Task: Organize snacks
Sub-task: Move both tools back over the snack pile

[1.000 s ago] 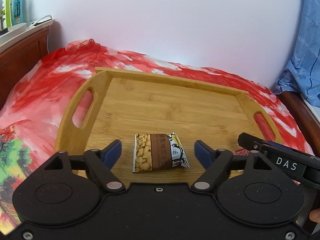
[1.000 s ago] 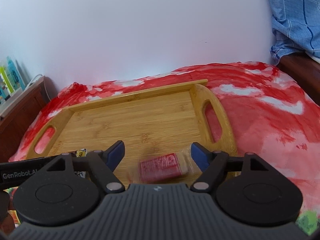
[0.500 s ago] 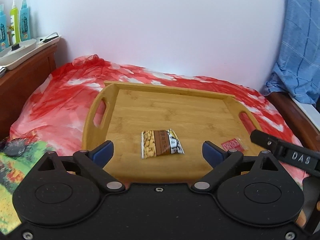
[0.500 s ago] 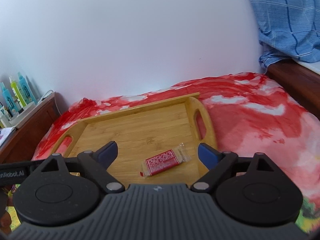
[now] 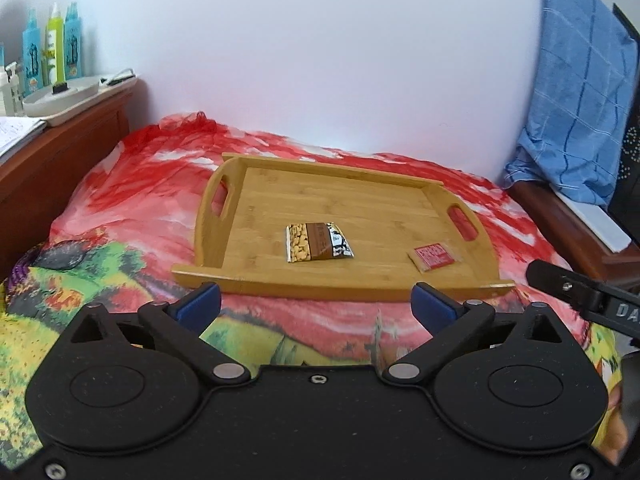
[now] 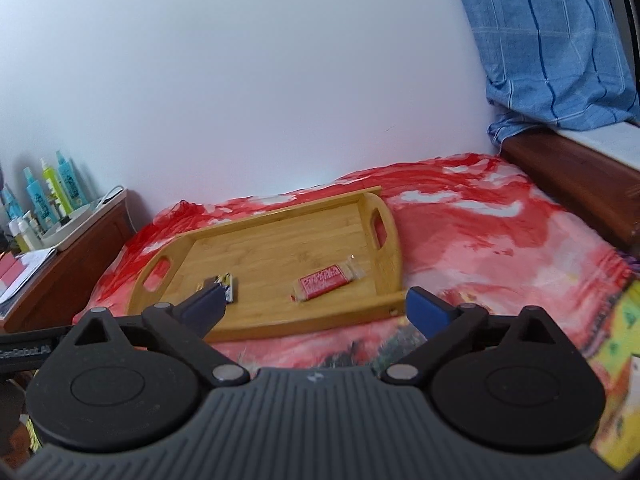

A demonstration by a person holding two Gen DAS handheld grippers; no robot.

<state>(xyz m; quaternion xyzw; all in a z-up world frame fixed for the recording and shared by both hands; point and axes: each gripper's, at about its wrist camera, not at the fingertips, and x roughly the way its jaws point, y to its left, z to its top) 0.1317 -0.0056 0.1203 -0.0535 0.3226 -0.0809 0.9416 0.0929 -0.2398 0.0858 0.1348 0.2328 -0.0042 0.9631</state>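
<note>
The bamboo tray (image 5: 400,280) on the bed (image 5: 132,216) holds a peanut packet (image 5: 318,241) and a red snack bar (image 5: 434,256), well apart; both the left gripper (image 5: 316,306) and the right gripper (image 6: 316,308) have jaws opening wide. Nothing lies between them

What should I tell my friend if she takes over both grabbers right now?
Left gripper: jaws opening, nothing between them, held back from the tray.
Right gripper: jaws opening, nothing between them, also short of the tray.
Rectangular bamboo tray with cut-out handles: it lies on the red patterned bedspread.
Brown and white peanut snack packet: flat on the tray, near the middle.
Small red wrapped snack bar: flat on the tray, toward its right handle.
Done: both snacks are in the tray.
Left: no other snacks are in view, so look around for more.
</note>
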